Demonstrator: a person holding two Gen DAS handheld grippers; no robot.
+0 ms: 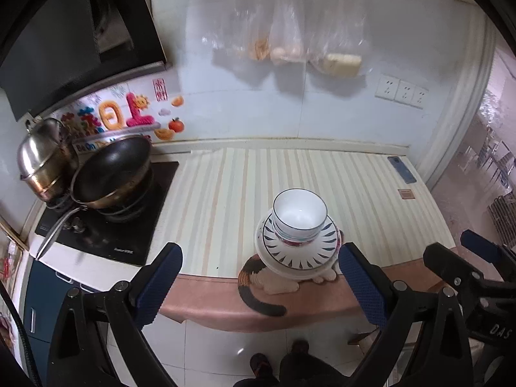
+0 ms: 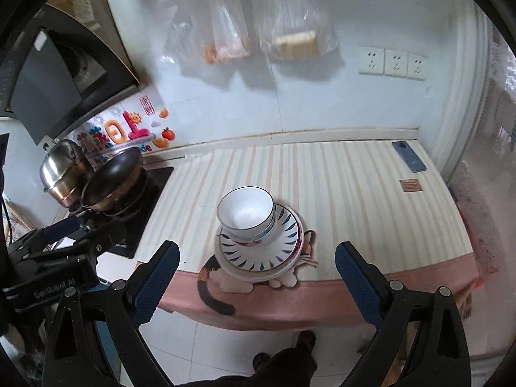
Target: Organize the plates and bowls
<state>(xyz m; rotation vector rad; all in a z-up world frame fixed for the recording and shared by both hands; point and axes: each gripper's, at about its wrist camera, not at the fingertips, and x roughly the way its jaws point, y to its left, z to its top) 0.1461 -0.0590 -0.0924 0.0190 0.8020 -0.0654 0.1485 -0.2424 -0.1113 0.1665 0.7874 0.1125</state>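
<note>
White bowls (image 1: 300, 214) nested on plates (image 1: 298, 251), near counter (image 1: 225, 193) front edge. Left gripper (image 1: 259, 282) and right gripper (image 2: 256, 277): jaws released, empty, short of stack. Only right view shows cat mat's (image 2: 219, 287) head.

A black wok (image 1: 111, 171) sits on a dark cooktop (image 1: 106, 222) at the left, touching a steel lidded pot (image 1: 43, 158). Clear plastic bags (image 1: 290, 32) of food hang on the tiled wall (contents blurred). A phone (image 2: 409, 156) lies on the striped counter cloth (image 2: 338, 200) near three wall sockets (image 2: 393, 63).
</note>
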